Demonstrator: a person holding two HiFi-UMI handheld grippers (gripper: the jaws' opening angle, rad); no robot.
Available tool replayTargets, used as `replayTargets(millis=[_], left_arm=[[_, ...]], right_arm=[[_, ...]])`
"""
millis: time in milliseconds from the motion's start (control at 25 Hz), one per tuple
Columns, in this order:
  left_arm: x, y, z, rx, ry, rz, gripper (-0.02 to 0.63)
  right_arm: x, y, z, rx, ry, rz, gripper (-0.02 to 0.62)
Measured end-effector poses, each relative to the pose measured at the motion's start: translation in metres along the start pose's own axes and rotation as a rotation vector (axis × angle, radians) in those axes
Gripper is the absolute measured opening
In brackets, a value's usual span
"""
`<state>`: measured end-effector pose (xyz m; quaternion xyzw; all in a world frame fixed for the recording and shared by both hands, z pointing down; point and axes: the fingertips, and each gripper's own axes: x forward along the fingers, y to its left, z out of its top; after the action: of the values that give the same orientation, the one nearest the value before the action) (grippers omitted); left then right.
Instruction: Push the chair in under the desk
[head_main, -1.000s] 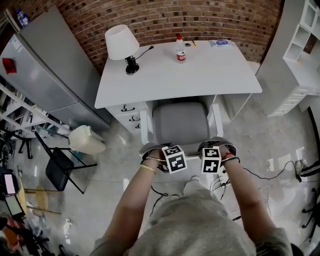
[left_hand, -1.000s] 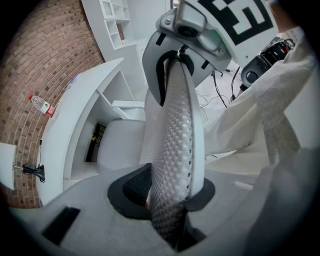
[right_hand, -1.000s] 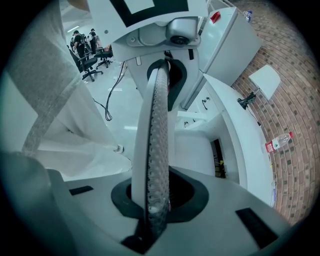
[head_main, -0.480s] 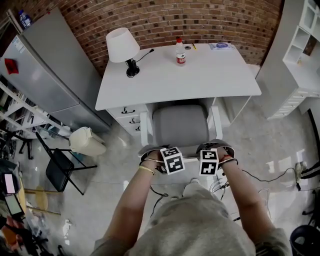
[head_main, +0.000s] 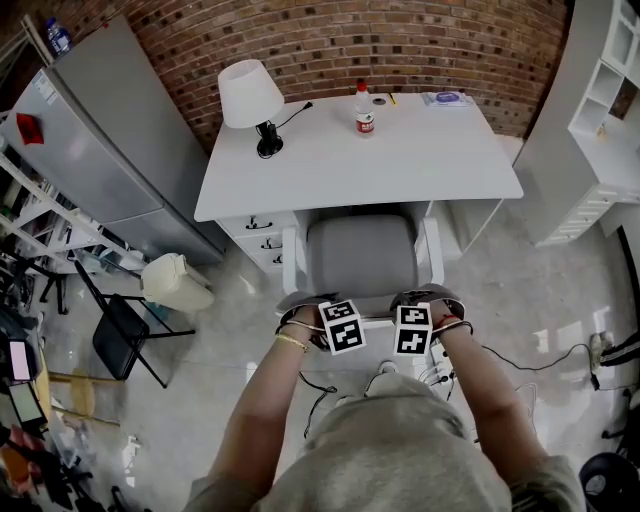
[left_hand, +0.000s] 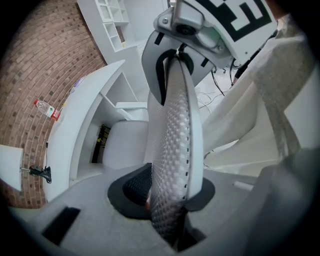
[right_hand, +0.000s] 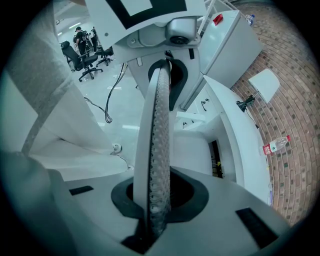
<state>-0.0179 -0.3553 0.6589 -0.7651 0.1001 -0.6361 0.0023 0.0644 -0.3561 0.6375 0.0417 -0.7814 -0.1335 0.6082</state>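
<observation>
Brick wall (head_main: 400, 45) closes the top of the head view; pale glossy floor (head_main: 545, 285) fills the rest. A tall grey refrigerator (head_main: 110, 150) stands at upper left, and white shelving (head_main: 600, 120) runs down the right edge.

The white desk (head_main: 400, 160) sits top centre against the wall, with a drawer unit (head_main: 255, 230) beneath its left end. The chair (head_main: 362, 250), grey seat on a white frame, stands directly below the desk in the frame. The seat's far edge lies just under the desk's front edge, between the drawers and the right desk leg. The rest of the seat and the back project toward the person.

A black folding chair (head_main: 120, 335) stands at lower left, with a cream bin (head_main: 175, 282) just above it. On the desk, a white-shaded lamp (head_main: 250, 92) occupies the left rear corner and a small bottle (head_main: 365, 110) stands at rear centre.

Left gripper (head_main: 340, 325): the jaws are part open and clamped on the top rim of the mesh backrest (left_hand: 172, 140), with the pads pressing both faces. Right gripper (head_main: 413, 330): the jaws are nearly together and pinch a thinner part of the same rim (right_hand: 159, 125). The two grippers sit close together at the middle of the rim, both pointing steeply down.
</observation>
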Motion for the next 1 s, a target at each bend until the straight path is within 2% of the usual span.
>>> replayTargets(millis=[680, 800, 920, 1000], left_arm=[[-0.0015, 0.0027, -0.0016, 0.004, 0.003, 0.012, 0.112], [-0.0014, 0.0005, -0.0027, 0.021, 0.011, 0.019, 0.114], [-0.0011, -0.0012, -0.0031, 0.048, 0.010, 0.032, 0.137], [-0.0020, -0.0007, -0.0018, 0.042, -0.005, 0.037, 0.156]], right_arm=[[-0.0003, -0.0025, 0.0003, 0.029, 0.006, 0.026, 0.038], [-0.0006, -0.0003, -0.0006, 0.039, 0.011, 0.045, 0.062], [0.0008, 0.0044, -0.0021, 0.026, 0.027, 0.069, 0.150], [0.0007, 0.0055, -0.0020, 0.022, 0.021, 0.066, 0.181]])
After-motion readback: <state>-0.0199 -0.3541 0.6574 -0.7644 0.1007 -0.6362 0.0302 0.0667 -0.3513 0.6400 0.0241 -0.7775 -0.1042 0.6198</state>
